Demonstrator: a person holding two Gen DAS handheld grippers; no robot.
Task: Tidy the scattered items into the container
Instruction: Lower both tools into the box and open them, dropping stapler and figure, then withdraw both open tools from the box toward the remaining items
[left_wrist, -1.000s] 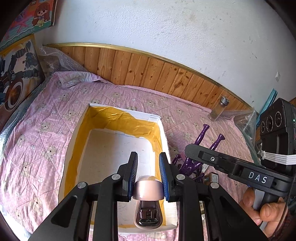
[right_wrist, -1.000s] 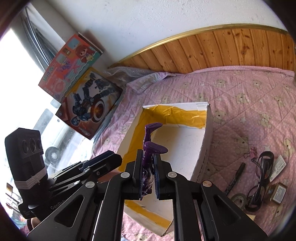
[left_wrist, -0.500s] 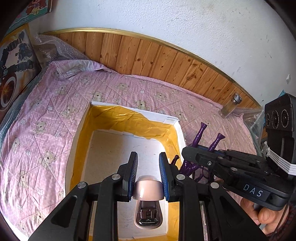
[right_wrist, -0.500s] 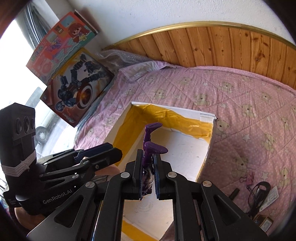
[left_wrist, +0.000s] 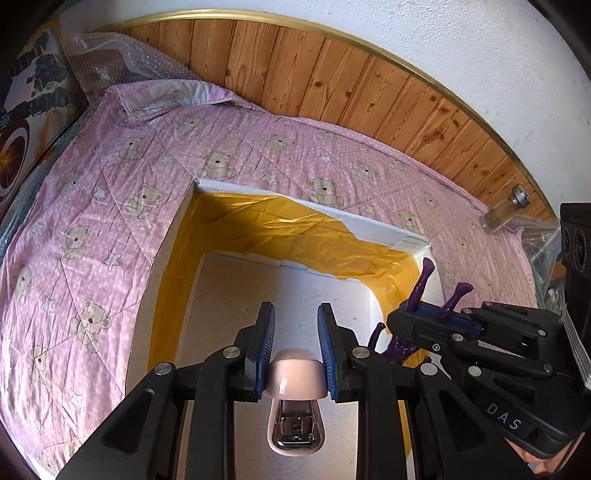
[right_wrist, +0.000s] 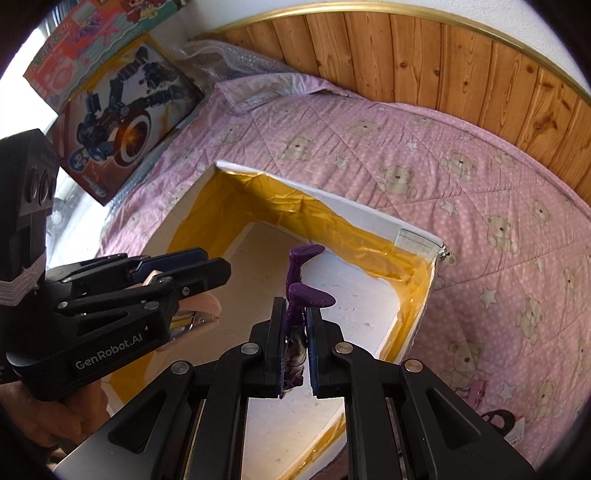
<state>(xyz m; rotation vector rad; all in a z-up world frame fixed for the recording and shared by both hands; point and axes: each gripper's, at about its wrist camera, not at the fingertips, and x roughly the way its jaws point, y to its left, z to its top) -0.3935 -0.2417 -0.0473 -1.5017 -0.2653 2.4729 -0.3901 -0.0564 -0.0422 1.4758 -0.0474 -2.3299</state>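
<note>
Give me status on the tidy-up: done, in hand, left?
Done: nothing visible inside the box yet. In hand: left gripper shut on a pink stapler, right gripper shut on a purple toy, both above the box. Left: release both; a dark item remains on the bedspread.

The left camera sits behind the left gripper (left_wrist: 294, 326) and looks forward and down along its fingers, close above the white box (left_wrist: 173, 236). The right camera does the same behind the right gripper (right_wrist: 295, 328), also close. Both see the box, the pink blanket (right_wrist: 461, 173), the wooden board behind, and each other's gripper
</note>
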